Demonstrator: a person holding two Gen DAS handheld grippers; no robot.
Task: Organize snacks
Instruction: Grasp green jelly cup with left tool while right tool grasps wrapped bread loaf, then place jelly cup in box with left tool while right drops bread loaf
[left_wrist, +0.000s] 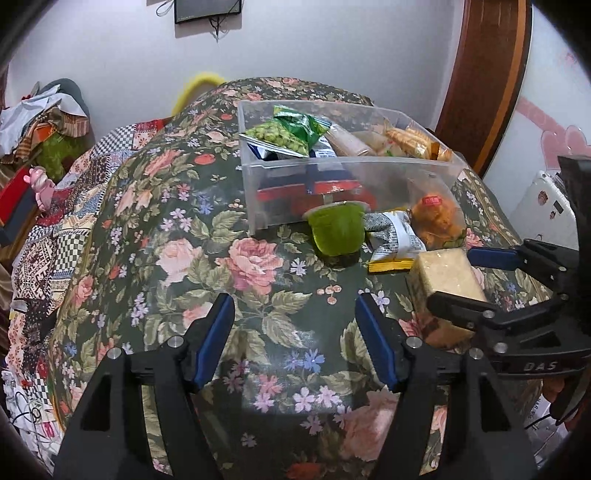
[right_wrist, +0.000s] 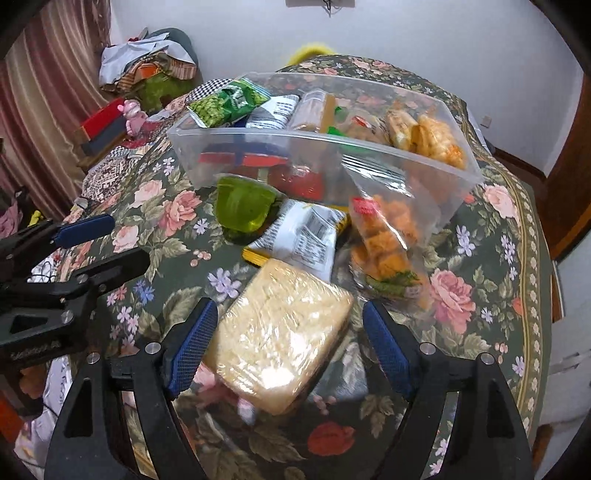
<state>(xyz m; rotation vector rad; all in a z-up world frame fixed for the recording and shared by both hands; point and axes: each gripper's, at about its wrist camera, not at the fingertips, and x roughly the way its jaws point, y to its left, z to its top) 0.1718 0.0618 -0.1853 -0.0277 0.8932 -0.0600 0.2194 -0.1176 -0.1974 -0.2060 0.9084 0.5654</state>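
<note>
A clear plastic bin (left_wrist: 332, 173) (right_wrist: 436, 173) full of snack packs stands on the floral table. In front of it lie a green jelly cup (left_wrist: 336, 232) (right_wrist: 245, 206), a white and yellow packet (left_wrist: 393, 242) (right_wrist: 299, 236), a clear bag of orange snacks (left_wrist: 437, 218) (right_wrist: 388, 243) and a pale wrapped cake block (left_wrist: 447, 277) (right_wrist: 284, 339). My right gripper (right_wrist: 290, 350) (left_wrist: 465, 277) is open with its jaws on either side of the cake block. My left gripper (left_wrist: 295, 339) (right_wrist: 107, 240) is open and empty over the cloth, left of the block.
The floral tablecloth (left_wrist: 184, 258) (right_wrist: 491, 258) covers the table. A pile of clothes (left_wrist: 40, 114) (right_wrist: 147, 62) and a pink toy (left_wrist: 38, 184) (right_wrist: 135, 116) lie beyond the table's left edge. A wooden door frame (left_wrist: 484, 74) stands at the right.
</note>
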